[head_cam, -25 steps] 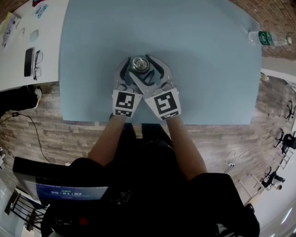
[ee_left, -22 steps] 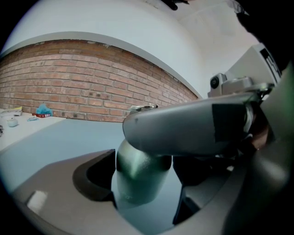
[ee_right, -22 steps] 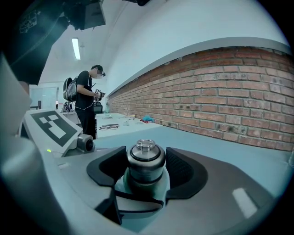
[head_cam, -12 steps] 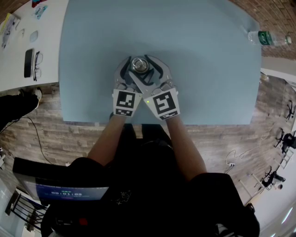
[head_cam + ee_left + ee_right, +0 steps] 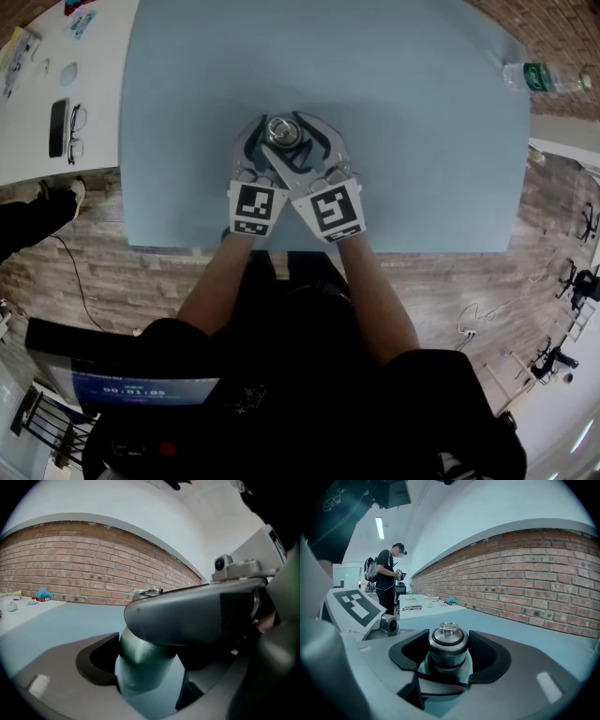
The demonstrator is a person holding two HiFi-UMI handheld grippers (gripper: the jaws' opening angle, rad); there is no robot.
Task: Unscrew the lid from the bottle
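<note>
Head view: we are finding the left gripper [image 5: 277,142] and right gripper [image 5: 291,141] crossing around the lid [image 5: 283,130], near the table's [image 5: 422,112] front edge.

Left gripper view: its jaws, just closing, are clamping the bottle [image 5: 140,663] body, apparently to stop it turning.

Right gripper view: its jaws, likewise just closing, are gripping the lid higher up, ready for twisting. The lid is sitting fully on.

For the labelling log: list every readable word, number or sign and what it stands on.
"00:01:05": timer on the dark screen, small, last digit uncertain.
Water bottle, green label: too small to read.
Small items on the white table: too small to read.
Marker cubes: black-and-white patterns, no words.
</note>
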